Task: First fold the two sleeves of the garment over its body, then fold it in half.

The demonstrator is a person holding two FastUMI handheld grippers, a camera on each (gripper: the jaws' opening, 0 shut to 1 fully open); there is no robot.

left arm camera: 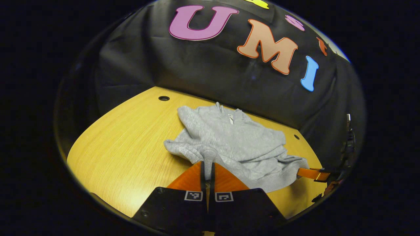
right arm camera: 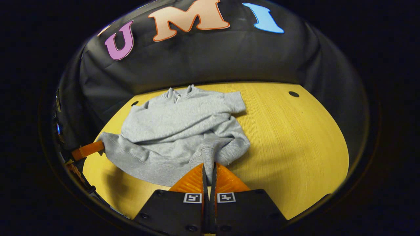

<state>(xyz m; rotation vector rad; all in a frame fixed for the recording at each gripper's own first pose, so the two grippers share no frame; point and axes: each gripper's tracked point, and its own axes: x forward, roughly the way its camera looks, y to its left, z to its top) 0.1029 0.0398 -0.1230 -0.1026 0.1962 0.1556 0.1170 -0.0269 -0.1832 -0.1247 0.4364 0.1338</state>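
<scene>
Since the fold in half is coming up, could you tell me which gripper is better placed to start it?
Hardly any difference: the left gripper and right gripper are each shut on the ribbed hem of the sweatshirt, one at each end. Left, marginally, as its end looks less bunched.

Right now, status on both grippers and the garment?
Left gripper shut on sweatshirt hem. Right gripper shut on hem too. Sleeves already folded over body. Table, nothing in the way.

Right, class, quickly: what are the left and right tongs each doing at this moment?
Left tongs: closed on the hem of the grey fleece sweatshirt.
Right tongs: closed on the same sweatshirt's hem.
</scene>
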